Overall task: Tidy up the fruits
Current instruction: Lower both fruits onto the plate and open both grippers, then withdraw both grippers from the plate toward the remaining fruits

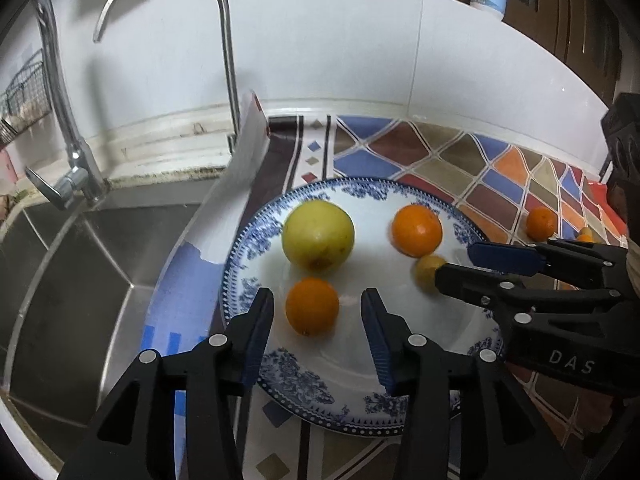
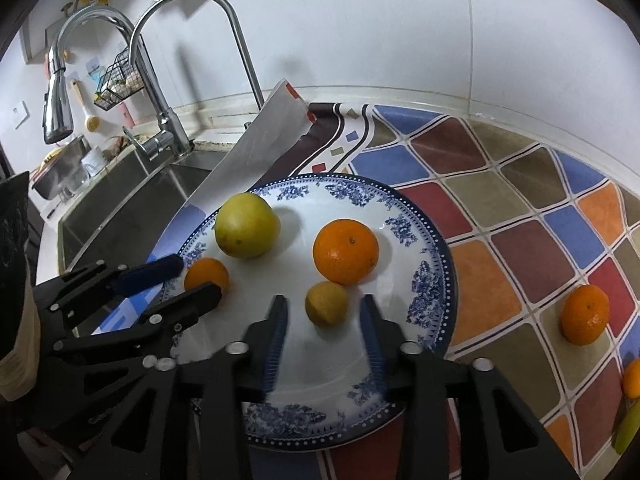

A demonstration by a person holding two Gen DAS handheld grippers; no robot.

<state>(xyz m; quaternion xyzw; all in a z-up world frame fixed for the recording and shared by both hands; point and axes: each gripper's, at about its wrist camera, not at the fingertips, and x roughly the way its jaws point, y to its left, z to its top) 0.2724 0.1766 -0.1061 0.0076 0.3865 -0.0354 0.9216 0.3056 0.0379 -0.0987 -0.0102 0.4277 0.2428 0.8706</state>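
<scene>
Both matte black plastic two-finger grippers, left [image 1: 318, 300] and right [image 2: 324, 306]: ribbed blue pads, silver round screws; "DAS" lettering on right.

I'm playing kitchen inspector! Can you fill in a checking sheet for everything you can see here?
Surface: colourful tiled mat on the counter.
Job's things: plate holds a yellow-green fruit, big orange, small orange and small yellow fruit; another orange lies on the mat.
Clutter: white paper sheet.
Grippers: left gripper and right gripper open, each around a fruit, not touching.
Cables: nothing seen.
Surroundings: sink, faucet.
</scene>
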